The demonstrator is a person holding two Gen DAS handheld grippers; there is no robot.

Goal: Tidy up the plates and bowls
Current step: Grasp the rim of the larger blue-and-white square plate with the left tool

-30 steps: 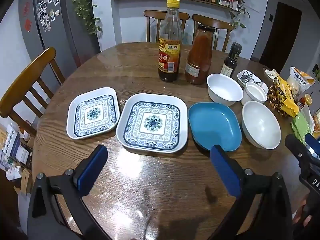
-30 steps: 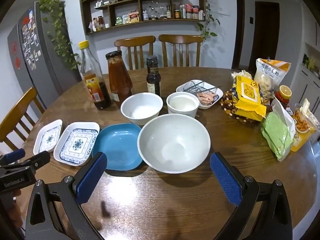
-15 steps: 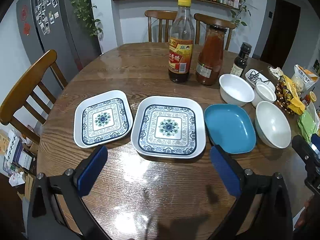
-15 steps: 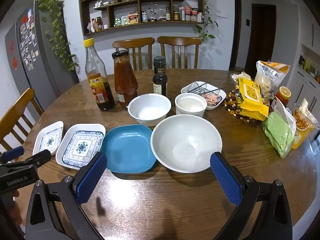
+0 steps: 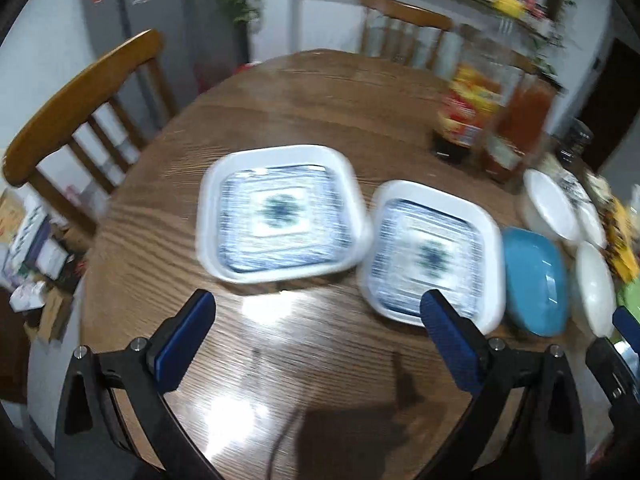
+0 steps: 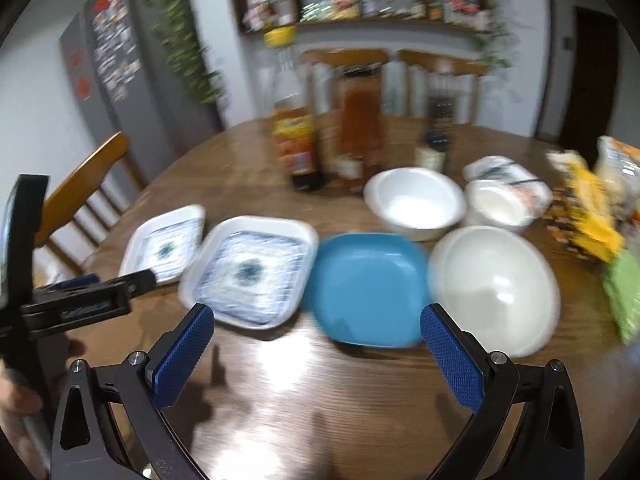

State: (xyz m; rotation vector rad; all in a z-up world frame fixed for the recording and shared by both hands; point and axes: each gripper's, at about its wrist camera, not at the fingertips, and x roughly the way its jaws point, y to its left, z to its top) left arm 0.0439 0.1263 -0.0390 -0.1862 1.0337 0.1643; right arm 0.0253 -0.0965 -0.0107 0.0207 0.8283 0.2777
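On the round table (image 6: 280,380), three plates — two patterned (image 5: 280,212) (image 5: 432,256), one blue (image 6: 368,288) — and three empty white bowls (image 6: 496,284) sit in a row. Left gripper (image 5: 316,344) and right gripper (image 6: 316,356) hover wide open, having swung left since half a second ago.

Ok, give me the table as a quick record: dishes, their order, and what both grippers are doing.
surface: round wooden table
row, left to right: small patterned plate; large patterned plate; blue plate; large white bowl
behind row: medium white bowl; small white bowl
stacking: none, every dish apart
left gripper: open, empty, facing the patterned plates
right gripper: open, empty, facing the blue plate
image: motion-blurred
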